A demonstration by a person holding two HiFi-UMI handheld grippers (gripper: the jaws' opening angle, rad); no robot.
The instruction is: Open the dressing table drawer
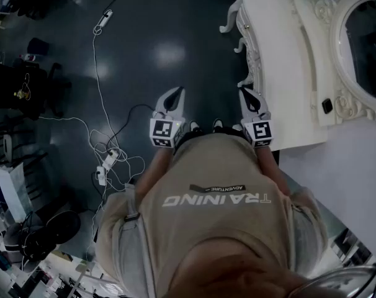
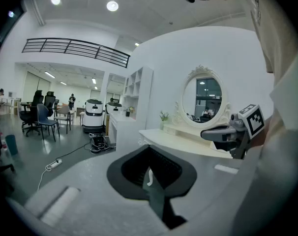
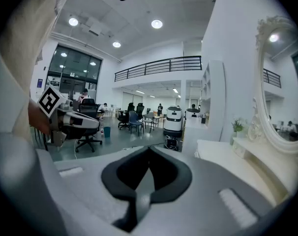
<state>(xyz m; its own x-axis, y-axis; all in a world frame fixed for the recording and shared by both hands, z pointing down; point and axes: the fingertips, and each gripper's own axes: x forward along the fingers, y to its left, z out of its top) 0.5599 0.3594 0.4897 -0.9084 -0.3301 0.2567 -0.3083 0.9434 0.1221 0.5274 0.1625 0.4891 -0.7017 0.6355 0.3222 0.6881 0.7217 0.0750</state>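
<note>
Head view: the person stands on a dark floor with the left hand-held gripper and the right hand-held gripper raised side by side, well apart from each other. The white dressing table stands ahead and to the right. The right hand-held gripper is near its corner but does not touch it. Only this view shows the carved front edge from above, the loose cables and the power strip on the floor. No separate drawer front can be made out.

Left gripper view: jaws together, nothing between them. It alone shows the oval mirror face-on above the bare top surface, with office chairs and wheeled machines beyond.

Right gripper view: jaws likewise closed and empty. It alone shows the balcony railing across the hall, and the mirror only edge-on.
</note>
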